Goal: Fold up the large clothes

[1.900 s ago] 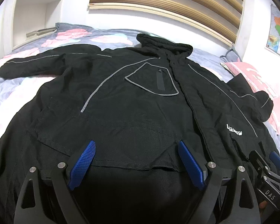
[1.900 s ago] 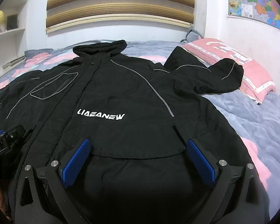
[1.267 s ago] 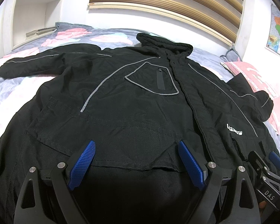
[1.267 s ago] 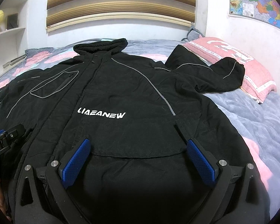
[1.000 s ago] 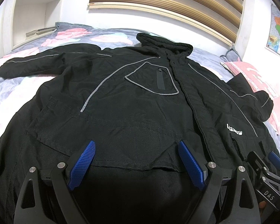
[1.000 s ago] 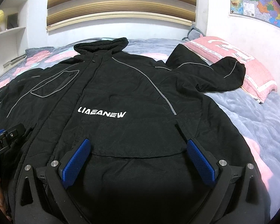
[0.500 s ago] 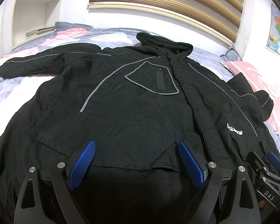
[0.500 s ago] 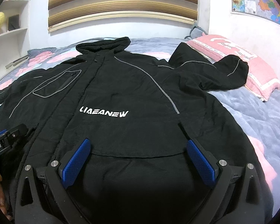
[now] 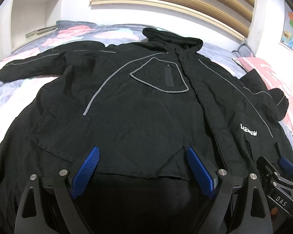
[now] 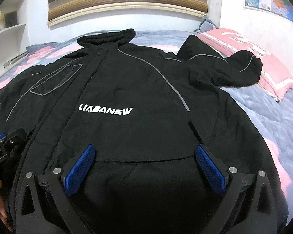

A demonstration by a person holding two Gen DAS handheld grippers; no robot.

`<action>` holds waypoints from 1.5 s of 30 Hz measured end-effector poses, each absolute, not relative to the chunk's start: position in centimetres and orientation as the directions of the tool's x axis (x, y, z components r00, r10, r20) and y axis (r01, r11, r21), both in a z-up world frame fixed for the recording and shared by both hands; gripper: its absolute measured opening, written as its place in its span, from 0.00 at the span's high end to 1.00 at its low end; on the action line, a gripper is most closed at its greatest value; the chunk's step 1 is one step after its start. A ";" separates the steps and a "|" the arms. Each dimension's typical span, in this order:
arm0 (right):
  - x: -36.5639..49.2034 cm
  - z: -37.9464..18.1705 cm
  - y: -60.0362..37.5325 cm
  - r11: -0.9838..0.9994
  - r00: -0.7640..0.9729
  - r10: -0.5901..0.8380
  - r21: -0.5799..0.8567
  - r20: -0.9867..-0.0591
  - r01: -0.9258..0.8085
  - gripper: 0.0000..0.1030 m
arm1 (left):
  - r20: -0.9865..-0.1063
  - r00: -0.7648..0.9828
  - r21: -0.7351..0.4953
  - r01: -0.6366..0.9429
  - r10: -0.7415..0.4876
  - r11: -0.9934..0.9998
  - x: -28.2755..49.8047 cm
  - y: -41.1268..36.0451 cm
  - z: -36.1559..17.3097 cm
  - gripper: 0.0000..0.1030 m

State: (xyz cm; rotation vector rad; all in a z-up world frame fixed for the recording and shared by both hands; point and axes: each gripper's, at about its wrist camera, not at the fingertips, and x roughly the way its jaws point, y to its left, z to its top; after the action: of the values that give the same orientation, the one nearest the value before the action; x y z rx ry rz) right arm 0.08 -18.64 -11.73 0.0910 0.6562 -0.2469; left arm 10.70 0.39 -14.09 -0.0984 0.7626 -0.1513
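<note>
Two claws, both gaping wide and gripping nothing! Left claw (image 9: 142,165) hangs low at the bottom of its frame, blue pads (image 9: 86,167) spread over the lower front of the black hooded jacket (image 9: 136,107). Right claw (image 10: 146,167) mirrors it in its own view, fingers splayed over the front pocket just below the white chest lettering (image 10: 105,111).

Outward now: one jacket, lying face up across the bed (image 10: 263,117), hood (image 10: 107,37) toward the headboard at the top of the frame. Two sleeves are counted, and both are out: the left-hand sleeve (image 9: 33,66) stretches toward the upper left of the left view, the other sleeve (image 10: 224,68) bends toward the upper right of the right view, its cuff touching the one pink pillow (image 10: 263,62).

Progress, judging by the layout? Spread and smoothed, but not one fold made. Sleeves still want bringing in, then the body doubling over. So it's the very start, with the whole job ahead.
</note>
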 end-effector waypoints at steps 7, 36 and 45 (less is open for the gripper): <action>-0.3 -11.6 -18.8 0.965 0.757 -0.205 0.003 -0.621 0.264 0.00 | -0.686 0.704 -0.144 0.117 -0.185 0.983 10.7 0.5 -13.8 0.11; 5.3 -1.6 -59.4 0.860 0.717 -0.363 0.082 -0.596 0.504 0.04 | -0.695 0.508 -0.245 0.498 -0.509 0.832 24.8 -31.7 -6.6 0.11; 13.1 -4.1 -67.3 0.840 0.692 -0.395 0.068 -0.604 0.539 0.04 | -0.713 0.492 -0.214 0.525 -0.500 0.824 27.7 -36.0 -14.5 0.11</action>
State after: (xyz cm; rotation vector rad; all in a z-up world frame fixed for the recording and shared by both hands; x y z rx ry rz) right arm 13.07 -67.28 -4.13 0.2489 0.6131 -0.5275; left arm 27.71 -35.95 -14.45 0.0331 0.8538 -0.6218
